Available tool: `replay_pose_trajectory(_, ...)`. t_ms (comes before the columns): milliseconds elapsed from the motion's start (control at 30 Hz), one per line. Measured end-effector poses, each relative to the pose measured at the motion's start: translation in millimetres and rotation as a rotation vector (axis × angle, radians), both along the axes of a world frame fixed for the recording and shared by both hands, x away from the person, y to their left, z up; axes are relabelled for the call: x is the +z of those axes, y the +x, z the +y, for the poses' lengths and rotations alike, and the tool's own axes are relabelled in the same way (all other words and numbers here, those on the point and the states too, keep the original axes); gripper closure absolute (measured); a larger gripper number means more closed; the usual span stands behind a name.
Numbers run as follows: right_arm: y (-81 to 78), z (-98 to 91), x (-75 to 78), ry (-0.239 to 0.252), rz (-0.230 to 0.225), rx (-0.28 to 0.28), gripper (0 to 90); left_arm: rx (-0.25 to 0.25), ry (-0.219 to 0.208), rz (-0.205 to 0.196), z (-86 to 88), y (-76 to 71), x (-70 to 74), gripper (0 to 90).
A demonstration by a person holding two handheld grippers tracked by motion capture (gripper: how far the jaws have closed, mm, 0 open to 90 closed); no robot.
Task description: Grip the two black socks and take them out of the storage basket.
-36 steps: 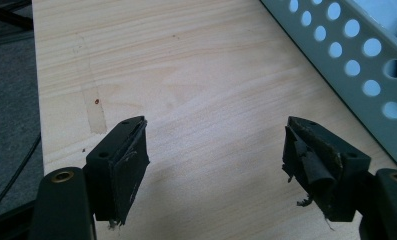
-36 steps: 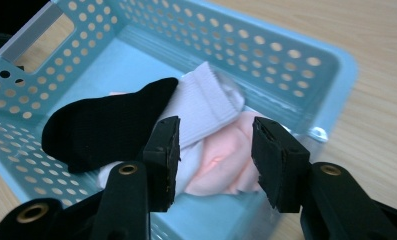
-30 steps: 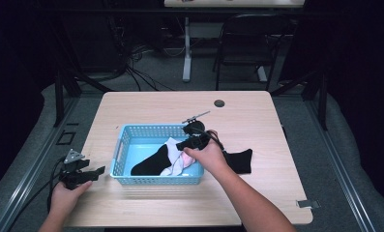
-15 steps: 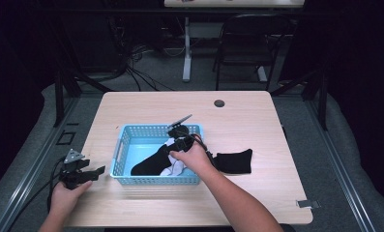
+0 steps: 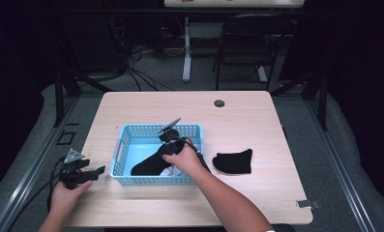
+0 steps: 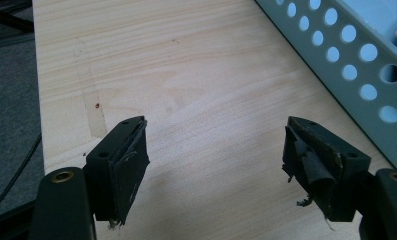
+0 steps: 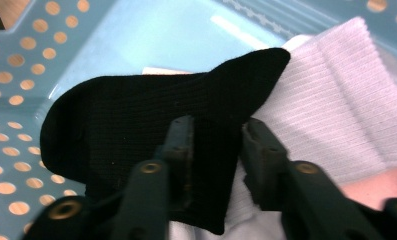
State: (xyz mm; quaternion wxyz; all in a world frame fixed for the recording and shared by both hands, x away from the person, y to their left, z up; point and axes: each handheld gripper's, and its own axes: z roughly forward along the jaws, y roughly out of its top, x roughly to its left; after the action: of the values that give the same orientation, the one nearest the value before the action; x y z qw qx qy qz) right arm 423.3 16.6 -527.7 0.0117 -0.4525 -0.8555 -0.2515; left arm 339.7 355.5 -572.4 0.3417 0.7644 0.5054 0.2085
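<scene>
A blue perforated basket [image 5: 118,151] stands on the wooden table left of centre. My right gripper [image 5: 165,147] reaches down into it, shut on a black sock [image 7: 126,120] that drapes over a white ribbed sock [image 7: 336,110] lying in the basket [image 7: 16,65]. In the high view the black sock [image 5: 148,164] stretches toward the basket's front left. A second black sock [image 5: 233,161] lies flat on the table to the right of the basket. My left gripper [image 5: 95,170] hovers low by the table's front left, open with bare wood between its jaws [image 6: 216,150]. The basket wall [image 6: 356,55] is just to its right.
A dark round grommet [image 5: 219,103] sits in the tabletop near the far edge. Behind the table stand a black chair [image 5: 250,43] and a desk leg with cables on the floor. Bare wood extends along the front and right of the table [image 5: 276,193].
My right gripper has carried the black sock leftward, from the basket's right rim to deeper inside it, and lowered it onto the white sock. The left gripper has stayed put.
</scene>
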Motion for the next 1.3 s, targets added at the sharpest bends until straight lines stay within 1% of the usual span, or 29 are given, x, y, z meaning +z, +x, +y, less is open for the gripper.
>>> replay_pose_trajectory(33, -0.8, 0.0, 1.3, -0.012, -0.008, 0.010, 76.7, 0.000, 0.001, 0.001, -0.1, 0.0, 0.2, 25.9)
replay_pose_trajectory(100, -3.2, 0.7, 3.0, -0.005, -0.026, 0.012, 83.0, -0.002, 0.002, 0.002, -0.2, 0.0, 0.2, 25.9)
replay_pose_trajectory(133, -2.9, -0.2, 5.0, -0.017, -0.022, 0.036, 84.8, 0.000, 0.004, 0.005, -0.4, 0.0, 0.4, 25.9)
replay_pose_trajectory(167, -4.6, 0.4, 5.7, -0.006, -0.033, 0.026, 85.4, -0.001, 0.004, 0.007, -0.4, 0.0, 0.5, 25.9)
replay_pose_trajectory(200, -5.1, 0.2, 6.9, -0.007, -0.036, 0.033, 86.2, -0.002, 0.002, 0.005, -0.4, 0.1, 0.3, 25.9)
replay_pose_trajectory(233, -7.2, 1.1, 7.9, 0.009, -0.045, 0.024, 86.6, -0.002, 0.005, 0.008, -0.3, 0.1, 0.6, 25.9)
replay_pose_trajectory(267, -8.6, 1.3, 10.7, 0.010, -0.047, 0.036, 86.8, -0.002, 0.004, 0.009, -0.3, 0.2, 0.5, 25.9)
replay_pose_trajectory(300, -10.8, 2.3, 13.4, 0.019, -0.052, 0.035, 86.8, -0.003, 0.006, 0.010, -0.2, 0.2, 0.5, 25.9)
replay_pose_trajectory(367, -13.9, 3.7, 20.9, 0.035, -0.063, 0.053, 87.1, -0.001, 0.001, 0.003, -0.6, 0.4, -0.1, 25.9)
replay_pose_trajectory(400, -15.2, 4.8, 23.0, 0.052, -0.069, 0.049, 87.2, -0.002, 0.002, 0.003, -0.6, 0.3, 0.0, 25.9)
replay_pose_trajectory(433, -16.3, 5.2, 27.0, 0.054, -0.074, 0.058, 87.2, -0.002, 0.002, 0.002, -0.7, 0.2, 0.1, 25.9)
replay_pose_trajectory(533, -19.3, 6.4, 39.4, 0.083, -0.098, 0.070, 87.3, -0.001, 0.001, 0.003, -0.6, 0.2, 0.0, 25.9)
replay_pose_trajectory(633, -22.0, 6.6, 54.2, 0.097, -0.126, 0.086, 87.4, -0.004, 0.003, 0.006, -0.2, 0.2, 0.4, 25.9)
replay_pose_trajectory(667, -23.1, 6.7, 59.9, 0.106, -0.129, 0.088, 87.4, -0.001, 0.003, 0.006, -0.4, 0.1, 0.4, 25.9)
replay_pose_trajectory(700, -24.0, 6.6, 65.3, 0.111, -0.143, 0.093, 87.4, -0.003, 0.003, 0.010, -0.3, 0.2, 0.6, 25.9)
replay_pose_trajectory(800, -27.3, 7.5, 81.2, 0.134, -0.171, 0.100, 87.4, -0.002, 0.000, 0.003, -1.1, 0.6, -0.4, 25.9)
replay_pose_trajectory(867, -28.9, 8.5, 91.9, 0.133, -0.186, 0.107, 87.4, -0.003, 0.001, 0.003, -1.3, 0.7, -0.3, 25.9)
replay_pose_trajectory(967, -30.7, 9.7, 106.9, 0.143, -0.217, 0.119, 87.4, 0.000, 0.002, 0.006, -0.6, 0.1, 0.3, 25.9)
replay_pose_trajectory(1100, -32.2, 8.1, 119.5, 0.160, -0.241, 0.112, 87.5, 0.002, -0.004, -0.001, 0.3, -0.2, 0.3, 25.9)
replay_pose_trajectory(1233, -32.6, 2.7, 127.2, 0.171, -0.249, 0.100, 87.5, 0.000, -0.001, 0.003, -0.2, -0.1, 0.3, 25.9)
replay_pose_trajectory(1300, -32.0, -2.6, 130.9, 0.177, -0.245, 0.094, 87.5, 0.000, 0.000, 0.003, 0.0, -0.1, 0.3, 25.9)
